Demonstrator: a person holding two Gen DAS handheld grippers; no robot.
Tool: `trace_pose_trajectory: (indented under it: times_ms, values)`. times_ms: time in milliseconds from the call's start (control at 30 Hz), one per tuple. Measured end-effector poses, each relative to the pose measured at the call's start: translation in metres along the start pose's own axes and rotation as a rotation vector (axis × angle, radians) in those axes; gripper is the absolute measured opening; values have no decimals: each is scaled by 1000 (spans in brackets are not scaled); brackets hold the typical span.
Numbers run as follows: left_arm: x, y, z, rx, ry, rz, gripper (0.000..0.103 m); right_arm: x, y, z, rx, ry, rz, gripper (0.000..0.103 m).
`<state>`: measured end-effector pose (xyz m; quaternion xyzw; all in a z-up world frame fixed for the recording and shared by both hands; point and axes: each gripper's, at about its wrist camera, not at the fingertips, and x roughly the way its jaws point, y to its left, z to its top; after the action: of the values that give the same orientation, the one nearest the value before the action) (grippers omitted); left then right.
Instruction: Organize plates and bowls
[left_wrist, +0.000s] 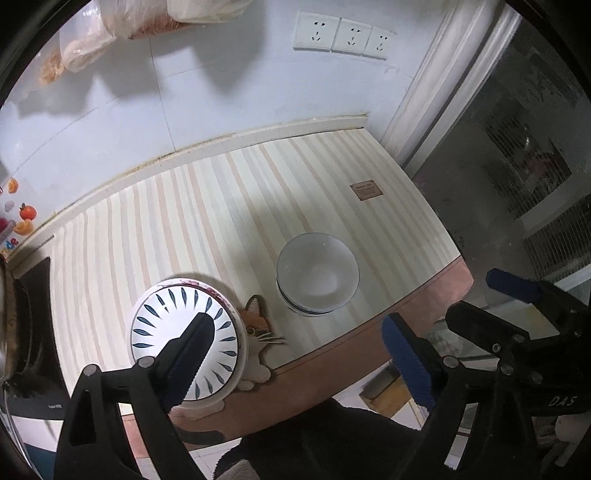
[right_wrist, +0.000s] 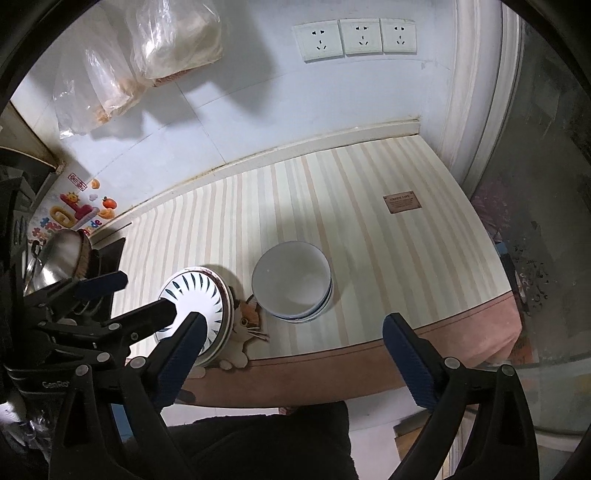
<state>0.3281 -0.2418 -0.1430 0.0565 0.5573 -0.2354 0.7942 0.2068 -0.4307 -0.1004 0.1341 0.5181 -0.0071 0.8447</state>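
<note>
Both of my grippers hang above the desk's near edge, left gripper (left_wrist: 295, 354) and right gripper (right_wrist: 291, 350), jaws spread wide and pinching nothing. Lower left of the frame holds the stacked plates (left_wrist: 184, 339), leaf-patterned one on top. Just right, at centre, sit nested white bowls (left_wrist: 317, 275) on the striped desk (left_wrist: 207, 206).

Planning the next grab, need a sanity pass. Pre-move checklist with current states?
1. Left gripper jaws open: ok.
2. Right gripper jaws open: ok.
3. Both grippers empty: ok.
4. White plate with blue leaf pattern flat on plate stack: ok.
5. Stacked white bowls with blue rims upright, apart from plates: ok.
6. Plate stack clear of striped table's front edge: not ok, it overhangs.
</note>
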Motion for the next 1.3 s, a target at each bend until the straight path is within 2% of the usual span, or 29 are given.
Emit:
trace_pose_trajectory:
  times_ms: [267,433,633,833,967,1133,1233,1300]
  values:
    - [44,18,17,-72,43,-48,93,37,-26,7,57,67,42,98]
    - [93,28,29,-81,103,-19,93,80,-45,12,83,119,80,99]
    - [161,45,42,-140,233,-49,93,152,-77,14,168,186,244,99]
    - [214,54,49,-198,331,-88,93,227,-102,12,230,275,337,99]
    - [246,56,49,-224,395,-131,89,271,-112,6,269,335,414,99]
    - [272,61,47,-267,445,-201,76,308,-120,3,321,363,463,99]
    - [279,60,44,-279,459,-256,73,322,-120,3,330,381,494,95]
    - [282,59,44,-288,461,-276,71,328,-118,6,330,404,535,80]
